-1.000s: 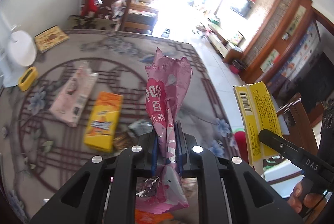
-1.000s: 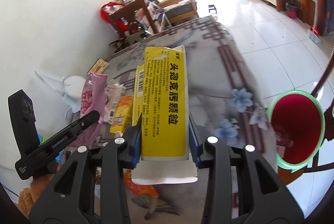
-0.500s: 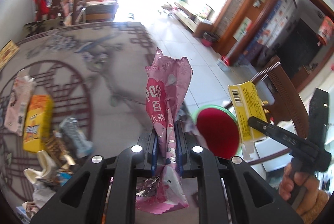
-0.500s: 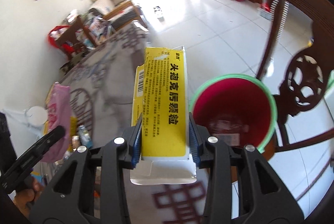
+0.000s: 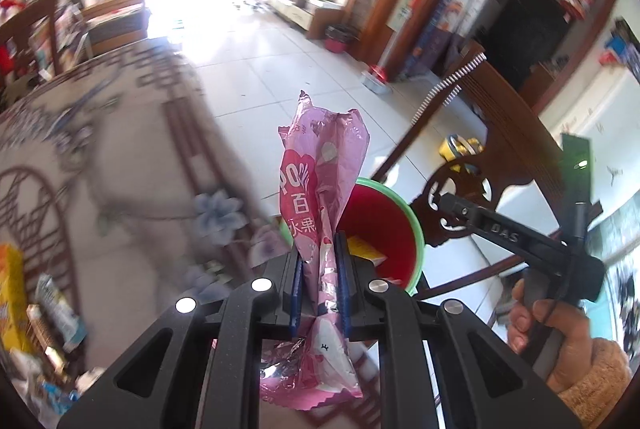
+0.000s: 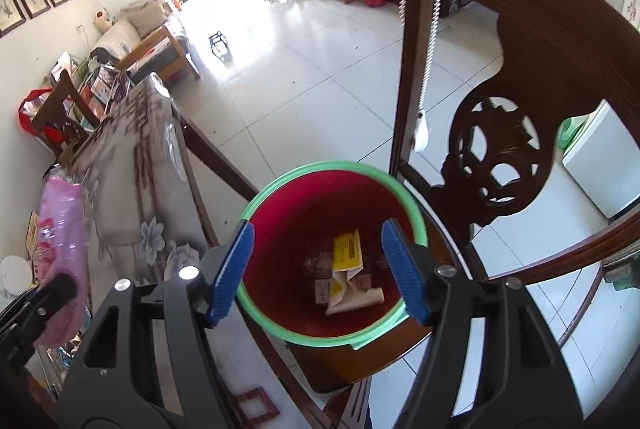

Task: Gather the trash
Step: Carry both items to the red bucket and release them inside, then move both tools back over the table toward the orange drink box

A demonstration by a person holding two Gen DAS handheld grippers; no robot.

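Right tool (image 6: pixel 316 269): jaws have just been opening and now stand apart with nothing between them. It hangs directly above the red bin (image 6: pixel 260 317), which stands on the seat of a wooden chair (image 6: pixel 532 77) just off the counter's edge. The yellow box (image 6: pixel 347 252) lies at the bottom of the bin among a few other scraps. Judgement: the right-hand drop is complete.

Left tool (image 5: pixel 318 283): clamped shut on the pink wrapper (image 5: pixel 320 181), which stands upright between the pads, its upper half rising free and its crumpled lower end hanging below the grip. In the left wrist view the wrapper partly covers the near rim of the bin (image 5: pixel 416 241); the tool appears to sit near the counter's edge (image 5: pixel 224 149), not yet squarely over the opening.

Step in hand, as judged: deposit the wrapper.

Recommendations:
- Bring the left tool over the middle of the bin mouth before releasing. The wrapper is light and broad and may drift or catch on the green rim.
- Draw the right tool aside first, since it occupies the space above the opening; the person's hand (image 5: pixel 560 325) and that tool are close by.
- Open the jaws fully and allow for foil clinging to a pad.

More litter (image 5: pixel 44 309) lies on the counter toward its near-left corner, so collection is judged unfinished.
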